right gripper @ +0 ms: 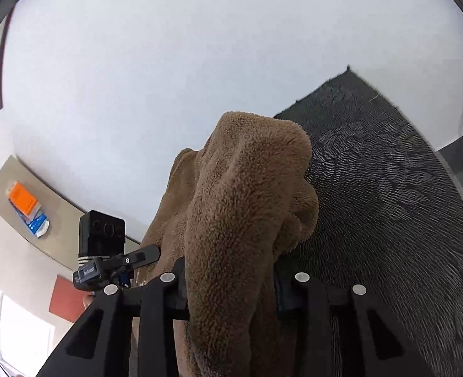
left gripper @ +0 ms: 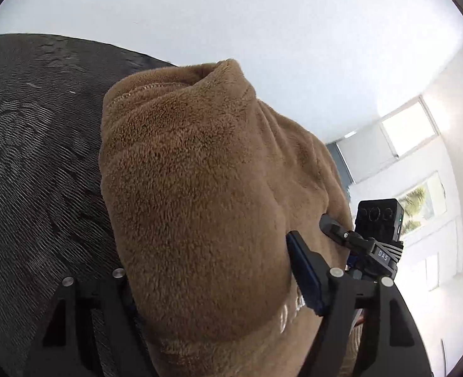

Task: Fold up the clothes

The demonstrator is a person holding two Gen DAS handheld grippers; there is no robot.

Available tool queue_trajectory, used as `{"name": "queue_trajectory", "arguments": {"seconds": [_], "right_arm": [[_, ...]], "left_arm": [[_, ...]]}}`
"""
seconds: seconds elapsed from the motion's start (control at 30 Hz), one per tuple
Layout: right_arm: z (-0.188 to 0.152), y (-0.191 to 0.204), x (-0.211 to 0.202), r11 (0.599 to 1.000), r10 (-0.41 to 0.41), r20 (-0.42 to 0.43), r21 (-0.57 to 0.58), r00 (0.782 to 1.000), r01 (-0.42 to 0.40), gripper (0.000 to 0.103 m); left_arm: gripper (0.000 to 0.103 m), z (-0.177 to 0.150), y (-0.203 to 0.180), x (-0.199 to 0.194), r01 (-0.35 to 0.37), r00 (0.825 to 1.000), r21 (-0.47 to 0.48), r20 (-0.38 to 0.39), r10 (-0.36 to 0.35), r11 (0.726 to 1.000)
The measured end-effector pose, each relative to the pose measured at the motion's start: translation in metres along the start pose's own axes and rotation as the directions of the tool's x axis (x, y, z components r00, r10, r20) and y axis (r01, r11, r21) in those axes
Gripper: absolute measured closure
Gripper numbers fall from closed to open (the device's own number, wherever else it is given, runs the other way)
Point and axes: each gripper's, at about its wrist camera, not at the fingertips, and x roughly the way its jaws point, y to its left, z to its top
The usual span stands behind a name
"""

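matte black fingers (left gripper: 306, 279) — blue pads, round silver screws (right gripper: 167, 277), white "das" lettering.

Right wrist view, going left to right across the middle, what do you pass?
Orange and blue packets on the beige wall panel → the left gripper with its black camera → brown fleece garment bunched in the right gripper → black textured cloth.

Fuzzy brown fleece garment (left gripper: 200, 188), matt black ribbed cloth (left gripper: 36, 157)

Showing are one brown fleece garment (left gripper: 200, 194), two grippers, the left gripper (left gripper: 218, 282) and right gripper (right gripper: 231, 282), one dark patterned cloth (left gripper: 36, 157), and one orange box (right gripper: 22, 202) far left.
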Motion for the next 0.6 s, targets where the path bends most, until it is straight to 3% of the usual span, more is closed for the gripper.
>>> {"name": "queue_trajectory", "arguments": {"seconds": [0.17,0.37,0.5,0.6], "right_arm": [[-0.027,0.027,-0.059,0.999,-0.032,0.067,-0.014,0.997,0.033,0.066],[-0.060,0.056,-0.109,0.995,-0.094,0.124,-0.005,0.988,0.096,0.066],[-0.090,0.044,-0.152,0.991,-0.134,0.141,0.031,0.981,0.131,0.066],[-0.108,0.037,-0.162,0.985,-0.170,0.151,0.052,0.974,0.164,0.066]], "left_arm": [[0.024,-0.025,-0.052,-0.003,0.058,0.997,0.048,-0.046,-0.056,0.997],[0.024,-0.079,-0.109,-0.010,0.111,0.990,0.116,-0.097,-0.100,0.987],[0.024,-0.120,-0.130,-0.011,0.125,0.985,0.142,-0.135,-0.106,0.982],[0.024,-0.142,-0.141,-0.004,0.125,0.982,0.165,-0.160,-0.098,0.978]]}}
